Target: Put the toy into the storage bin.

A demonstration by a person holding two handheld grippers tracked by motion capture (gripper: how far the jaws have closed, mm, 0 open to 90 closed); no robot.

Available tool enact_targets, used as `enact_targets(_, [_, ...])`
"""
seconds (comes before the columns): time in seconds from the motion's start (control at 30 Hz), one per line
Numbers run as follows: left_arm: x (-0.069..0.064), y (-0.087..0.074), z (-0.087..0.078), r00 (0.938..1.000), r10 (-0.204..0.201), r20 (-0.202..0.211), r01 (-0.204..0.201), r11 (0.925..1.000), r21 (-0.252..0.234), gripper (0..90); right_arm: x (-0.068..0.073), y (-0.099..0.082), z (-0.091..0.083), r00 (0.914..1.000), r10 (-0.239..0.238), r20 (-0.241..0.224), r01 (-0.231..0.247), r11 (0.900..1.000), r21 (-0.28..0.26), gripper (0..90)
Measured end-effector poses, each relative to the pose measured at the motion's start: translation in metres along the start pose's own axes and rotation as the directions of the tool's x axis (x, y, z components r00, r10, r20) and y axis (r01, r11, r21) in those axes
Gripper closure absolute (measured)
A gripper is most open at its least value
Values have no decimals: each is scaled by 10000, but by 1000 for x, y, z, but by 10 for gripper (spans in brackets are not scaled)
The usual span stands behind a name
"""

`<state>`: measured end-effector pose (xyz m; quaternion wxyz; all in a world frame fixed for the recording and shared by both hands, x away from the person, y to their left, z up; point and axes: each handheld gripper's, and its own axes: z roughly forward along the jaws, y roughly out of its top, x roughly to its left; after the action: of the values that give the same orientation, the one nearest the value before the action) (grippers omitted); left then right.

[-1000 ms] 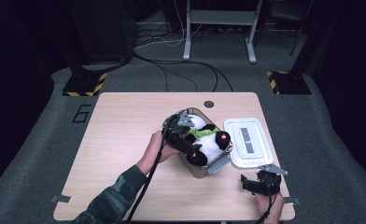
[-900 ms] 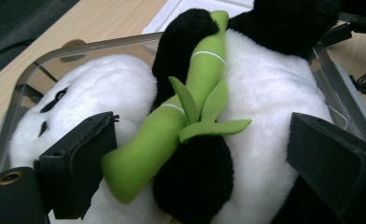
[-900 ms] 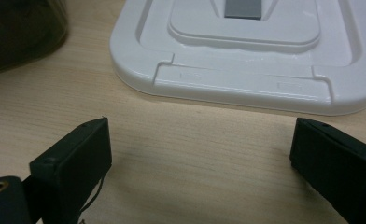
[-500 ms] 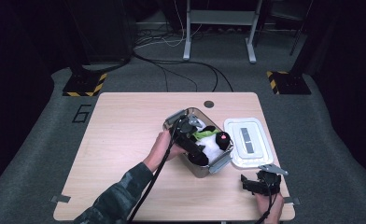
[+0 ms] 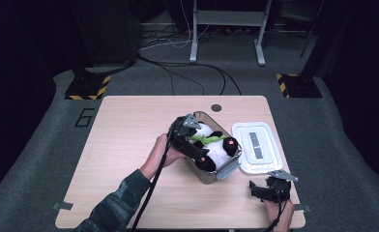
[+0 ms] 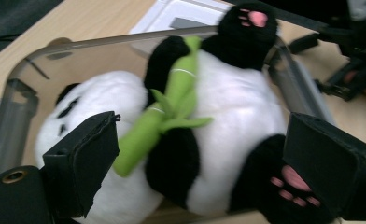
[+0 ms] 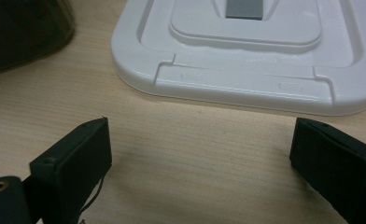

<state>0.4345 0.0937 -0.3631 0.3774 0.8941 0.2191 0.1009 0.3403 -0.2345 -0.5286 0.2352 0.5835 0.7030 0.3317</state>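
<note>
Clear bin [image 5: 228,168] holds one panda [image 6: 209,135]; one white lid [image 5: 257,146] beside.

Only readable thing was a big dark "6" [image 5: 85,117] on the grey floor mat [image 5: 47,145], just left of the tabletop [image 5: 124,125]. Nothing else legible.

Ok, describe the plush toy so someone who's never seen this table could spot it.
On the wooden table, near its middle, stands a clear container beside a white lid. The plush panda lies inside it: white body, black limbs, pink paw pads, hugging a green bamboo stalk.
</note>
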Motion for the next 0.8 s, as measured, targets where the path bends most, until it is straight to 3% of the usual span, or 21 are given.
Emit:
enact_targets(0.13, [-7, -2, 2, 9992, 379, -100, -374, 9983, 455, 102, 0, 0, 0, 10000, -1, 12, 1, 10000, 1, 49])
enact_targets(0.53, [-11, -7, 25, 9992, 312, -232, -295, 9971, 708, 104, 0, 0, 0, 10000, 18, -35, -18, 10000, -6, 49])
enact_targets(0.8, [-15, -11, 47, 9975, 533, -456, -463, 9887, 1428, 103, -1, 0, 0, 10000, -9, -72, 9, 10000, -10, 49])
